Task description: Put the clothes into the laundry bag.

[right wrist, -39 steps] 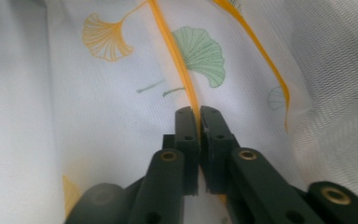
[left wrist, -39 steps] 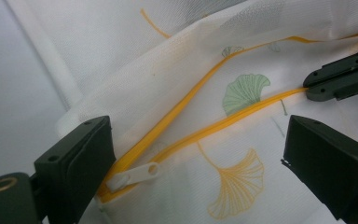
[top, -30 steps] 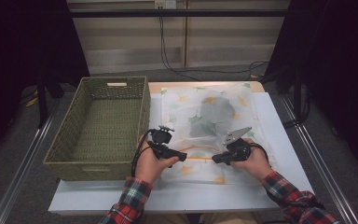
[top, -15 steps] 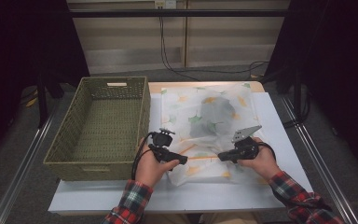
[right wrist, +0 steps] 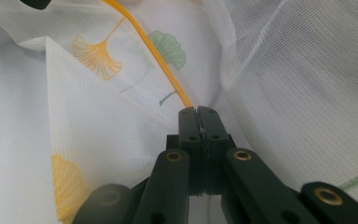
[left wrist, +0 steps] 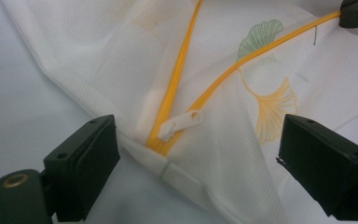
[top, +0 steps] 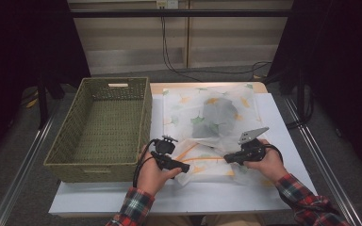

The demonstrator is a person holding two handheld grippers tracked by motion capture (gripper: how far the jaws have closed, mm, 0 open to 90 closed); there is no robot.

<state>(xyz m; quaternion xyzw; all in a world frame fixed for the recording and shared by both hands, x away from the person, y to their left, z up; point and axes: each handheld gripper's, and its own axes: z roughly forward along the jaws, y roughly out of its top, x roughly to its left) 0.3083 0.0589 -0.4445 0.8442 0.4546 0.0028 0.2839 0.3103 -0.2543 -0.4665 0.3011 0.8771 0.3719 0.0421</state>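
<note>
Right claw (right wrist: 196,112) clamped on mesh bag (top: 207,117) by orange zipper (right wrist: 161,58), frame centre; left claw (left wrist: 200,154) gaping around zipper pull (left wrist: 179,126).

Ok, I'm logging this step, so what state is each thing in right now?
Mesh laundry bag: lying flat on the table, something dark inside.
Zipper: partly open, white pull at the closed end.
Left gripper: open, jaws either side of the pull.
Right gripper: shut on the zipper edge.
Basket: empty.
</note>
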